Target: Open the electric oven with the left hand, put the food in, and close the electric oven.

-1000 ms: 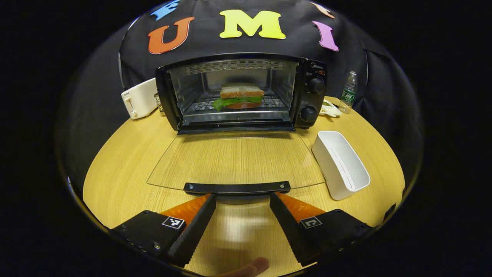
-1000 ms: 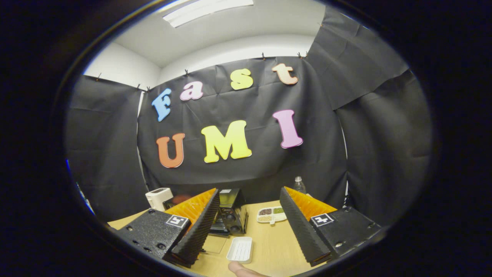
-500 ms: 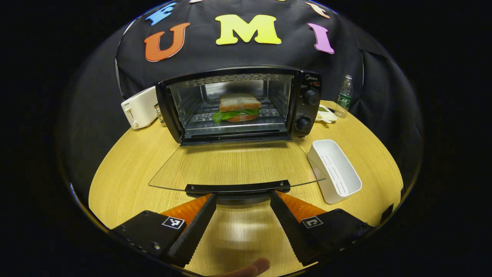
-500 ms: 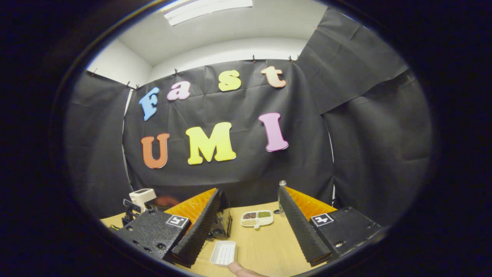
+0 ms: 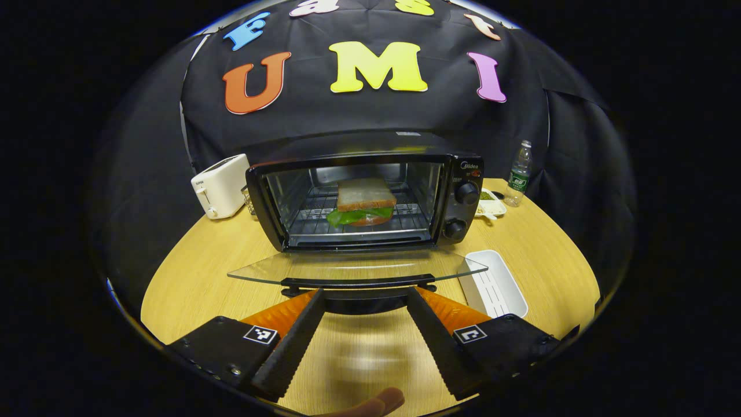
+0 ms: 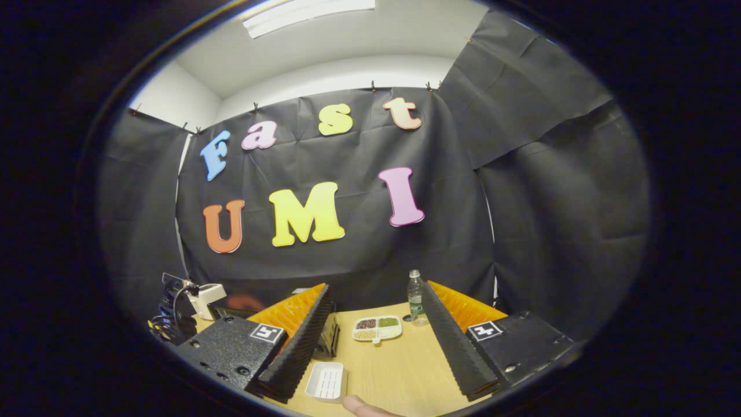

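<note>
In the left gripper view the black electric oven [image 5: 463,174] stands at the back of the round wooden table [image 5: 197,272]. A sandwich [image 5: 366,201] with lettuce lies on its rack. The glass door [image 5: 359,267] hangs partly raised and I see it almost edge-on. Its black handle [image 5: 359,283] lies just over the tips of my left gripper [image 5: 365,294], which is open beneath it. In the right gripper view my right gripper [image 6: 376,289] is open and holds nothing, high above the table. One of its fingers [image 6: 301,341] hides most of the oven [image 6: 331,339].
A white toaster [image 5: 220,185] stands left of the oven. An empty white tray [image 5: 492,286] lies to the oven's right, with a compartment dish [image 5: 486,204] and a water bottle [image 5: 519,172] behind it. The tray [image 6: 327,382], dish [image 6: 377,328] and bottle [image 6: 414,295] show below the right gripper.
The left gripper has risen under the handle and the glass door has swung up from lying flat to nearly level with the camera. The right gripper view has turned to the right.
</note>
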Demonstrator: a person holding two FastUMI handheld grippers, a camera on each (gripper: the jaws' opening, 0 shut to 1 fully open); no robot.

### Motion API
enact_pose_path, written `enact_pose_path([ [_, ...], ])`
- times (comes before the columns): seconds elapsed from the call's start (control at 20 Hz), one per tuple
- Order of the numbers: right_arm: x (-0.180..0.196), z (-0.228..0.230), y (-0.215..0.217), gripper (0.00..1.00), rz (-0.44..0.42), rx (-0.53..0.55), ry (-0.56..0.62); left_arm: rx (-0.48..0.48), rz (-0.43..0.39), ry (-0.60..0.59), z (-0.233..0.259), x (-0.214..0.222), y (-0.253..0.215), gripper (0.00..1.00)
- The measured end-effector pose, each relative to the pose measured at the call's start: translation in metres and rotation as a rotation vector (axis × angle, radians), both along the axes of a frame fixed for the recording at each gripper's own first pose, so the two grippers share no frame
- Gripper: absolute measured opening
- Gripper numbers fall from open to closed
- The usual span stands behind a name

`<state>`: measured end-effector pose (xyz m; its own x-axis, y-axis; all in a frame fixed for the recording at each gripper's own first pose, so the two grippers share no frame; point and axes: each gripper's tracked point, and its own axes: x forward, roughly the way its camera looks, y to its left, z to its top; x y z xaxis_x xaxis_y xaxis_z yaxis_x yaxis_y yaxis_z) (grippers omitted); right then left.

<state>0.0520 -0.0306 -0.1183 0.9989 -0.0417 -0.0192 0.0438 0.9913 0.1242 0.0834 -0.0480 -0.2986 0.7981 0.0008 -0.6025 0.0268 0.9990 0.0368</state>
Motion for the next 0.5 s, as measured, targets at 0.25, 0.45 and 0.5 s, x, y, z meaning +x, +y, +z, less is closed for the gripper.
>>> enact_pose_path([
  [0.25,-0.005,0.004,-0.003,0.94,-0.007,-0.009,-0.004,0.001,-0.002,-0.036,0.019,0.015,0.003,0.95],
  [0.45,-0.016,0.015,-0.009,0.94,-0.023,-0.006,-0.015,0.026,-0.034,-0.158,0.047,0.045,0.005,0.95],
  [0.5,-0.020,0.018,-0.011,0.94,-0.032,-0.004,-0.016,0.030,-0.039,-0.186,0.053,0.054,0.011,0.95],
])
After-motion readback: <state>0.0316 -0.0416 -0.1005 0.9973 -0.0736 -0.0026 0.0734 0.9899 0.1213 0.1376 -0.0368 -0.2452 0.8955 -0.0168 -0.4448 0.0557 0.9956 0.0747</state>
